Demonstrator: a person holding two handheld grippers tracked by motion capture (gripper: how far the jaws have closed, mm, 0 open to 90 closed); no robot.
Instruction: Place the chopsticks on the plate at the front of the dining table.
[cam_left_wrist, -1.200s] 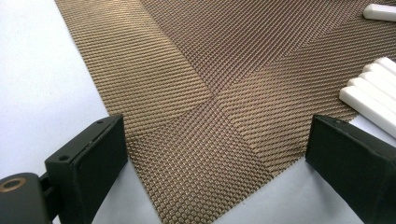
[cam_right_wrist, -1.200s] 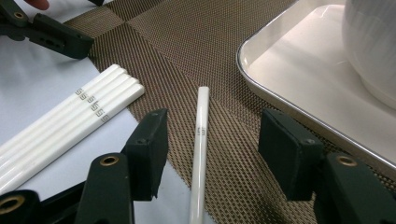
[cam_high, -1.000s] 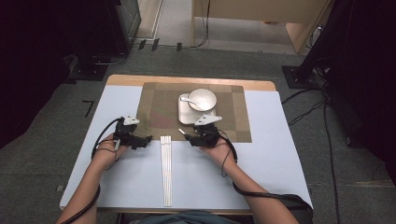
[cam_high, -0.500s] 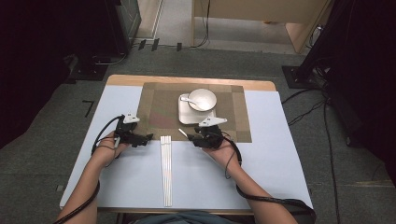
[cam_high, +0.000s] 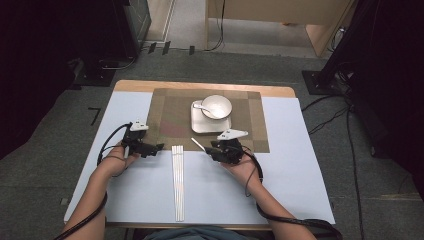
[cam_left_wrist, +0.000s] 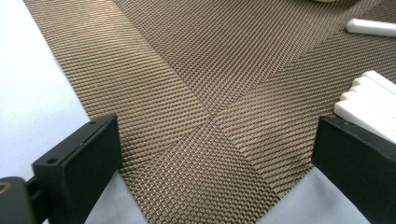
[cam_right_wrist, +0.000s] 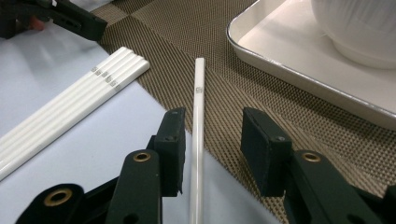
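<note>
In the high view, a white table (cam_high: 300, 175) carries a brown woven placemat (cam_high: 170, 112) along its far edge, with a square white tray (cam_high: 200, 125) and a white ribbed bowl (cam_high: 217, 106) holding a spoon (cam_high: 202, 107). Four white chopsticks (cam_high: 178, 185) lie side by side from the placemat's near edge towards the table's near edge. The left gripper (cam_high: 156, 148) rests just left of them; the right gripper (cam_high: 207, 149) sits to their right, and a single white chopstick (cam_high: 198, 144) juts from it across the placemat's near edge.

In the left gripper view, the jaws stand wide apart, having just opened, with nothing between them but the placemat's near left corner (cam_left_wrist: 205, 140); the bundle's ends (cam_left_wrist: 369, 100) lie beside the right jaw.

In the right gripper view, the jaws have just been closing around the single chopstick (cam_right_wrist: 198, 121); one jaw is at it, the other short of it, so it isn't clamped yet.

The step in hand looks like picking up this stray chopstick. Next, the jaws should close fully and squarely, since a thin, smooth stick could roll or pivot, then lift it.
</note>
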